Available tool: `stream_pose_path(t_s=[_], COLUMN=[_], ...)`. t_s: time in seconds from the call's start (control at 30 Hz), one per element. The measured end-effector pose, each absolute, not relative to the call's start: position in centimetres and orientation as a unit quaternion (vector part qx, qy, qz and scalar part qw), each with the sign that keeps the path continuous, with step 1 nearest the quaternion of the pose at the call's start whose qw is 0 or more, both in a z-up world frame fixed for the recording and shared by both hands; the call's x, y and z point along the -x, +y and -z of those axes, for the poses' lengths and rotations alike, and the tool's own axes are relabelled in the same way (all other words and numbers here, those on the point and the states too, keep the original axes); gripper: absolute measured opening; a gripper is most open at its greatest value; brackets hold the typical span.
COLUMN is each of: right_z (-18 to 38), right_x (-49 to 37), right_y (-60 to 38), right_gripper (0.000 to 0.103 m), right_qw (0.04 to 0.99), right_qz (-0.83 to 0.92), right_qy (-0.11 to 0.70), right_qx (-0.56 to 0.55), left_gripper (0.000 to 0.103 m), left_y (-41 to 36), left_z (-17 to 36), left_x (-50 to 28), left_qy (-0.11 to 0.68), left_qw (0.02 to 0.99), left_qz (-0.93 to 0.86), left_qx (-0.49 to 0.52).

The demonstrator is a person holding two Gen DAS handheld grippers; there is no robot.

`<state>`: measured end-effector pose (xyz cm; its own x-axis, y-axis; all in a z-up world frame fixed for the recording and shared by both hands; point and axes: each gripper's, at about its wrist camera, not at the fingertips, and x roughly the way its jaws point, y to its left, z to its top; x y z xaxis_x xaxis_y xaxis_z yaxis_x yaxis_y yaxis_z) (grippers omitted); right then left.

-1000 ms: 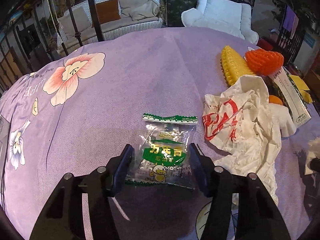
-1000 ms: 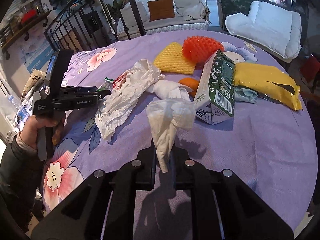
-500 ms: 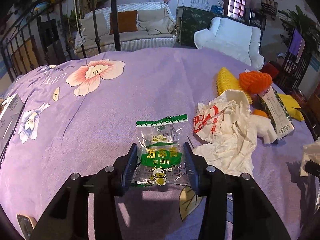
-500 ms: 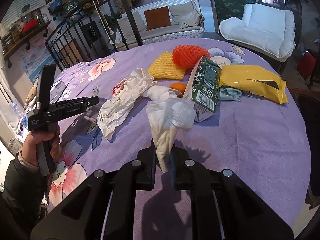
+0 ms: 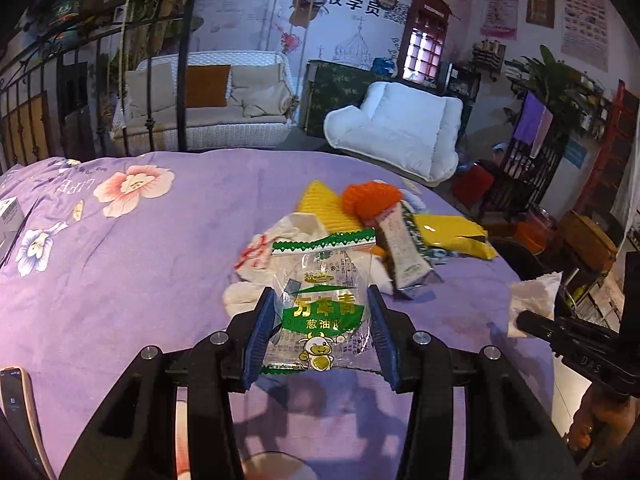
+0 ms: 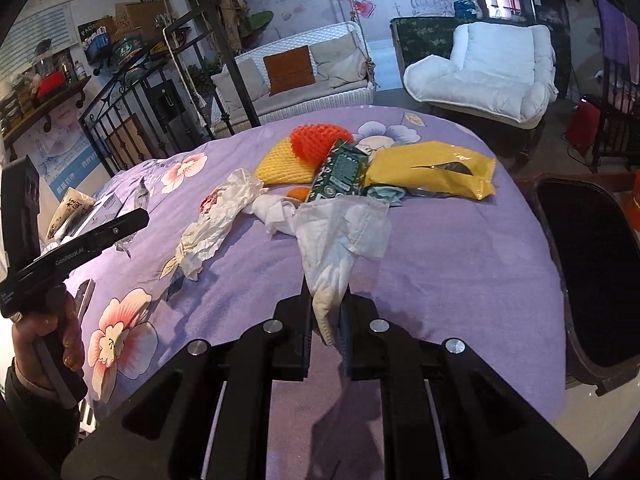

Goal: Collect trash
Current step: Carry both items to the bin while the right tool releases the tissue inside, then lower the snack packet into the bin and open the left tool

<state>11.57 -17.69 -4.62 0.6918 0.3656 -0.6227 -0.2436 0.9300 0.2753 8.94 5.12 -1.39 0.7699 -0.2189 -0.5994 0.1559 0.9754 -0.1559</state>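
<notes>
Both grippers carry trash: right gripper (image 6: 326, 320) pinches a crumpled white tissue (image 6: 340, 240), with the dark bin (image 6: 592, 276) just to its right; left gripper (image 5: 320, 328) clamps a clear green-printed snack wrapper (image 5: 320, 304), farther away.

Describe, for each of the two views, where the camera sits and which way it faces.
Left wrist: on the left gripper, facing along its fingers at the clear green snack wrapper they grip, over the purple table.
Right wrist: on the right gripper, facing over the white tissue it pinches; a hand shows left.
Shared: yellow bag, orange foam net.
</notes>
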Motion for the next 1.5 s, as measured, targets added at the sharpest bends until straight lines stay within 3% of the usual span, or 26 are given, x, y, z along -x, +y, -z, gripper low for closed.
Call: stream_pose_path(t_s=[0.5,1.07,1.13,1.17,1.2,1.27,1.5], right_z=[5.0,12.7,13.3,13.5,13.6,13.5,11.8], right_x=[-10.7,-18.3,-18.7,-18.8,-18.7,-18.5,-16.0], right_y=[-30.8,-40.6,-41.0,-41.2,-41.2,-41.1,-41.3], right_gripper=[0.013,0.013,0.019,0.033,0.054,0.074,0.077], right_qw=[0.937,0.884,0.878,0.877,0.877,0.881,0.899], right_qz=[-0.01,0.084,0.088,0.089,0.092,0.105,0.117], right_qy=[0.334,0.431,0.44,0.442,0.44,0.432,0.391], right_qx=[-0.105,-0.163,-0.167,-0.169,-0.169,-0.161,-0.157], left_gripper=[0.046,0.046,0.046,0.046,0.046,0.046,0.046], left_y=[-10.8,-18.8,-19.1,-19.2,-19.4,-19.8,-21.9], left_z=[1.8,3.6,3.8,3.9,3.9,3.9,4.1], left_x=[-9.1,-9.8,-10.0,-9.9,-9.8,-9.8,-10.9], left_qy=[0.316,0.342,0.347,0.349,0.35,0.35,0.364], left_qw=[0.911,0.875,0.871,0.87,0.869,0.868,0.855], left_qz=[0.267,0.341,0.345,0.347,0.348,0.351,0.365], left_qx=[-0.007,-0.038,-0.038,-0.038,-0.039,-0.045,-0.049])
